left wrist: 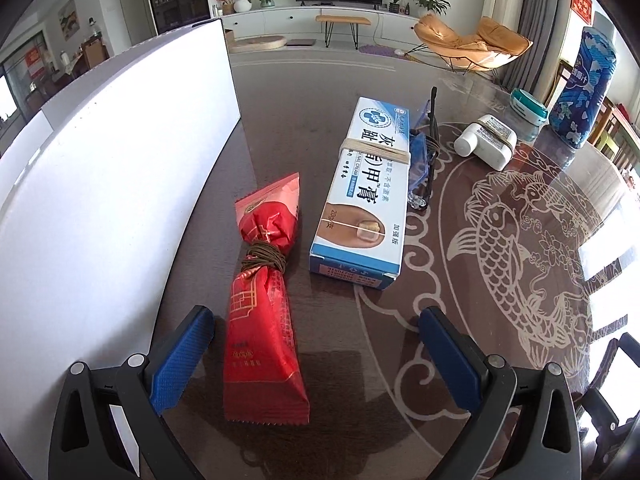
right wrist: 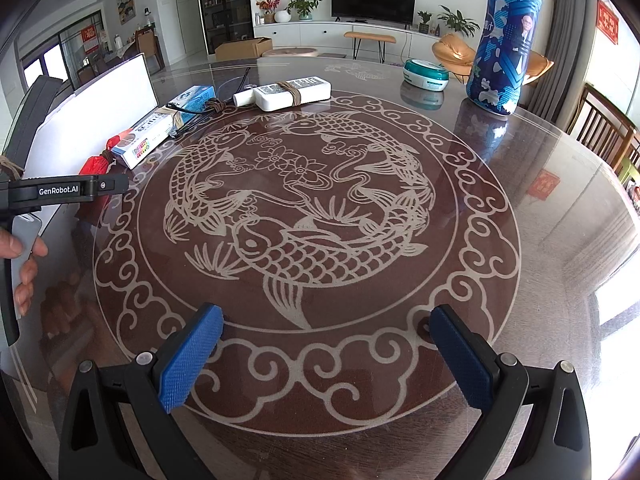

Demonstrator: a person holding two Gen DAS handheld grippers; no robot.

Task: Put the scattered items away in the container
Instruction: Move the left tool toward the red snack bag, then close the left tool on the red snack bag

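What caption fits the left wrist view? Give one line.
Open left gripper poised over a red snack packet beside the white container.

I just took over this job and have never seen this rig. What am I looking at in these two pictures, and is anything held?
There is no robot arm: a person holds hand-held tongs in each hand, each with a camera looking along its blue fingers. The left view shows the left tongs open around the end of a red snack packet, beside the white container. Further back lie a cream box and a white bottle. The right view shows the right tongs open over the bare fish-patterned table. Nothing is held.
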